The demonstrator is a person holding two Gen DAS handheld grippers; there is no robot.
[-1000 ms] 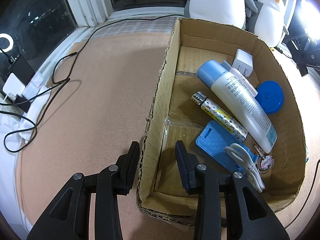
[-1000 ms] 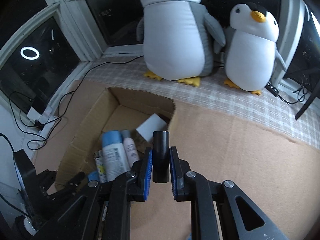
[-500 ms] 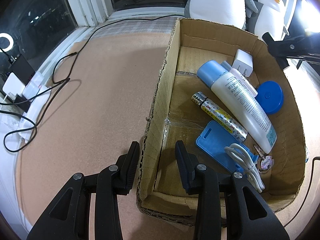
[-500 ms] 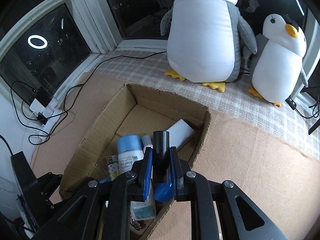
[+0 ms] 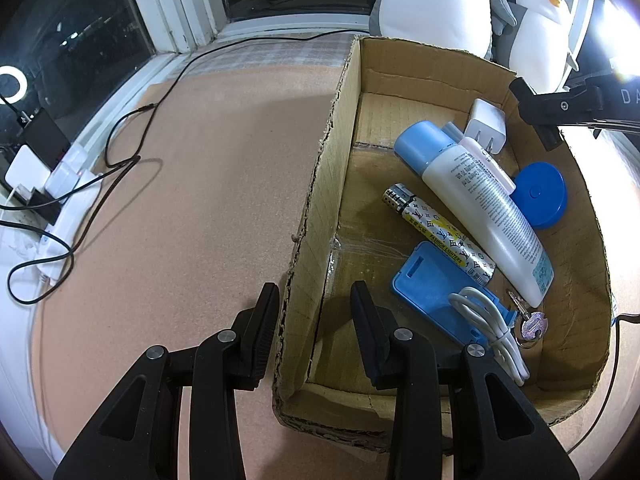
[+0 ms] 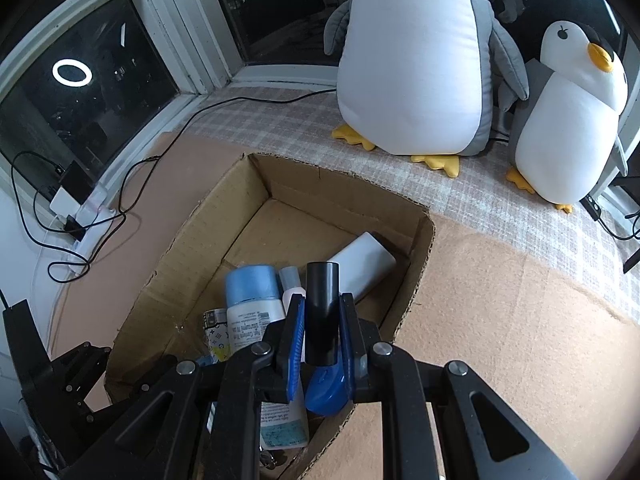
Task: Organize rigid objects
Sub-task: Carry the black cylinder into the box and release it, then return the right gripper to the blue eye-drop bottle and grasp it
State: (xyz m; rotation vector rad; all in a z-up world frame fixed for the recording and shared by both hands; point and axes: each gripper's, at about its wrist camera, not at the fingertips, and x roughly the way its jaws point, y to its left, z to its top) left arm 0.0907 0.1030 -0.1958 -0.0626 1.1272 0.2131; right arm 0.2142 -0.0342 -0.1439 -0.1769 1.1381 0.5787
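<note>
My left gripper [image 5: 314, 330] clamps the cardboard box [image 5: 316, 184] wall to steady it. My right gripper [image 6: 320, 322] pinches a black cylinder [image 6: 322, 312], hanging above the box's blue round case [image 5: 540, 194], ready to drop it in.

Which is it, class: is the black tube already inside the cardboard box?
Not yet: the black tube is clamped in the right gripper above the cardboard box.

Both wrist cameras look steeply down, close over the shared cardboard box [image 5: 316, 184], from opposite sides.
</note>
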